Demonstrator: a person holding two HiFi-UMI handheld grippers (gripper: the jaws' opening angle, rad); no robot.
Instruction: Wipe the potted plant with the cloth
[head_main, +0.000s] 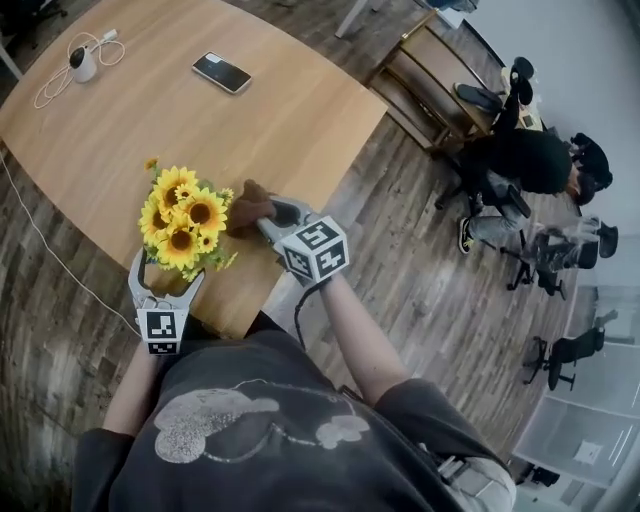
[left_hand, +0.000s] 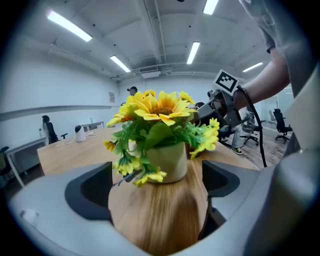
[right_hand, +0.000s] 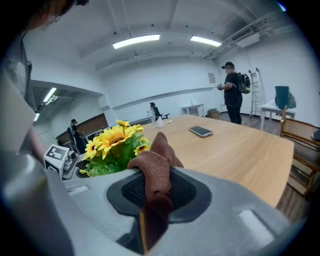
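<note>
The potted plant (head_main: 183, 218), yellow sunflowers in a pale green pot (left_hand: 167, 160), stands near the front edge of the wooden table (head_main: 130, 120). My left gripper (head_main: 167, 278) is open at the pot's near side. In the left gripper view its jaws stand wide on either side with the pot just ahead of them, untouched. My right gripper (head_main: 272, 218) is shut on a brown cloth (head_main: 250, 205), which hangs bunched beside the flowers' right side. In the right gripper view the cloth (right_hand: 155, 172) is pinched between the pads, with the sunflowers (right_hand: 112, 142) close to the left.
A phone (head_main: 221, 72) lies far back on the table, and a white device with a cable (head_main: 83, 63) sits at the back left. The table's edge runs just right of the plant. A wooden chair (head_main: 430, 80) and a seated person (head_main: 520, 160) are at the right.
</note>
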